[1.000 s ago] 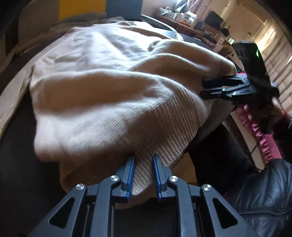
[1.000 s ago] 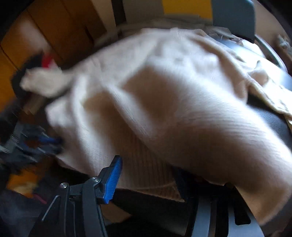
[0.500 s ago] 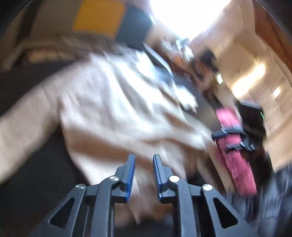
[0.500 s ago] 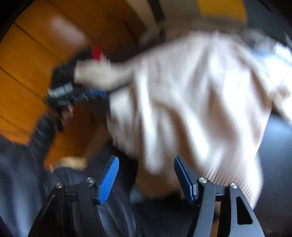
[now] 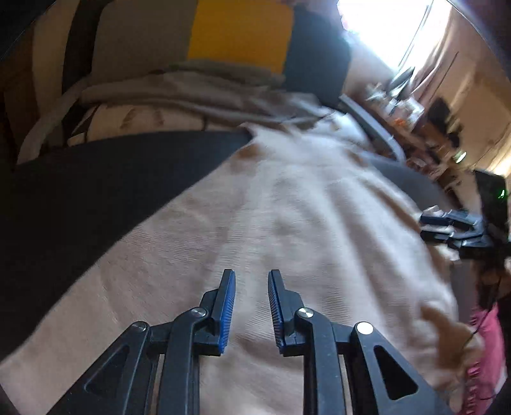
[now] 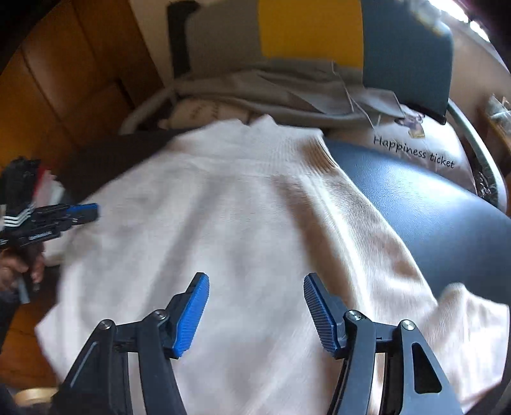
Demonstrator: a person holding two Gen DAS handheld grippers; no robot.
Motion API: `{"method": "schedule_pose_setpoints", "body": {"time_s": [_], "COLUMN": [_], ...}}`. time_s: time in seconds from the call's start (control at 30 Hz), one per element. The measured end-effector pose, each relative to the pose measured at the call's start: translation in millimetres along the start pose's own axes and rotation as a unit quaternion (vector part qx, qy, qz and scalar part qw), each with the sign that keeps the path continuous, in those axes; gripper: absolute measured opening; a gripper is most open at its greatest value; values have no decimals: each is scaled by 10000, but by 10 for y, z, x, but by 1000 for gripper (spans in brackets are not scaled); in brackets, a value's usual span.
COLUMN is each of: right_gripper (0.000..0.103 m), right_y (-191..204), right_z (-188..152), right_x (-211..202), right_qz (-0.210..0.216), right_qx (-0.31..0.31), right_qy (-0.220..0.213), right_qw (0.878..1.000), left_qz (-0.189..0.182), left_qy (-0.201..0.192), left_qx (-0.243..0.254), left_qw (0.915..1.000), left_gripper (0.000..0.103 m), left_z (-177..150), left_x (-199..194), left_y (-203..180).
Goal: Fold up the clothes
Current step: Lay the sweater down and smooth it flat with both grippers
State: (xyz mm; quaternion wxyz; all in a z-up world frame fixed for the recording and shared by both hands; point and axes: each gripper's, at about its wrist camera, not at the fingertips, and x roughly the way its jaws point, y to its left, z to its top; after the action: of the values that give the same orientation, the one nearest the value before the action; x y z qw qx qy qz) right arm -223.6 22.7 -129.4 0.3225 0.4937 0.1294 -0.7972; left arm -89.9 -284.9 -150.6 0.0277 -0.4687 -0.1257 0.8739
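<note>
A: What's it lying on?
B: A dark blue seat [image 6: 424, 204]. The cream sweater [image 6: 242, 223] fills mid-frame; grey clothes [image 6: 287, 92] and a printed pillow [image 6: 424, 150] are piled at the top.
A: Grippers?
B: The right gripper [image 6: 255, 306] is wide open. The left gripper [image 5: 251, 306] has a narrow gap, with nothing held.

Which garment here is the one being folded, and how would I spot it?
Find the dark blue seat below the yellow back panel. Spread across it, under both open grippers, lies the cream knit sweater. Unlike the grey clothes heaped behind it, it is pale, ribbed and laid out flat.
</note>
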Motion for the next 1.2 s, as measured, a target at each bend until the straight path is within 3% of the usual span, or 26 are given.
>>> {"method": "schedule_pose_setpoints", "body": {"time_s": [0.1, 0.13, 0.37, 0.43, 0.57, 0.63, 0.8, 0.9, 1.0, 1.07, 1.1, 1.13, 1.2], "right_gripper": [63, 69, 76, 77, 72, 69, 69, 69, 69, 68, 58, 35, 16], "right_y": [-132, -174, -415, -438, -392, -326, -354, -382, -394, -255, -185, -99, 306], "right_z": [91, 100, 296, 364, 443, 336, -531, -1102, -1669, -2002, -2168, -2321, -2509], "right_x": [338, 417, 553, 585, 483, 215, -411, -779, -1132, -1231, -1280, -1325, -1362], "right_qz": [-418, -537, -778, -816, -788, -545, 327, 838, 1313, 1347, 1364, 1381, 1450], "right_qx": [-61, -109, -183, -200, -174, -184, 566, 1060, 1523, 1602, 1642, 1644, 1245], "right_qy": [187, 151, -579, -636, -274, -359, -203, -65, 65, 79, 86, 83, 54], "right_qw": [9989, 9984, 9951, 9944, 9964, 9977, 9977, 9908, 9795, 9778, 9769, 9766, 9816], "left_qz": [110, 108, 485, 587, 829, 615, -290, -994, -1187, -1259, -1279, -1262, -1323], "left_qy": [-43, -113, -524, -502, -537, -716, -1090, -1025, -887, -802, -756, -729, -662], "left_qx": [248, 384, 869, 839, 677, 449, -93, -495, -790, -983, -1073, -1150, -1270], "left_qw": [9996, 9991, 9937, 9935, 9928, 9945, 9936, 9885, 9858, 9839, 9831, 9826, 9808], "left_gripper": [20, 20, 20, 20, 20, 20, 21, 22, 24, 24, 24, 24, 25], "left_z": [8, 18, 309, 425, 494, 419, -117, -523, -981, -1281, -1433, -1566, -1754], "left_x": [179, 204, 392, 428, 261, 14, -719, -1012, -1202, -1299, -1338, -1361, -1372], "left_y": [135, 166, 504, 523, 435, 395, 348, 362, 330, 306, 286, 260, 201]}}
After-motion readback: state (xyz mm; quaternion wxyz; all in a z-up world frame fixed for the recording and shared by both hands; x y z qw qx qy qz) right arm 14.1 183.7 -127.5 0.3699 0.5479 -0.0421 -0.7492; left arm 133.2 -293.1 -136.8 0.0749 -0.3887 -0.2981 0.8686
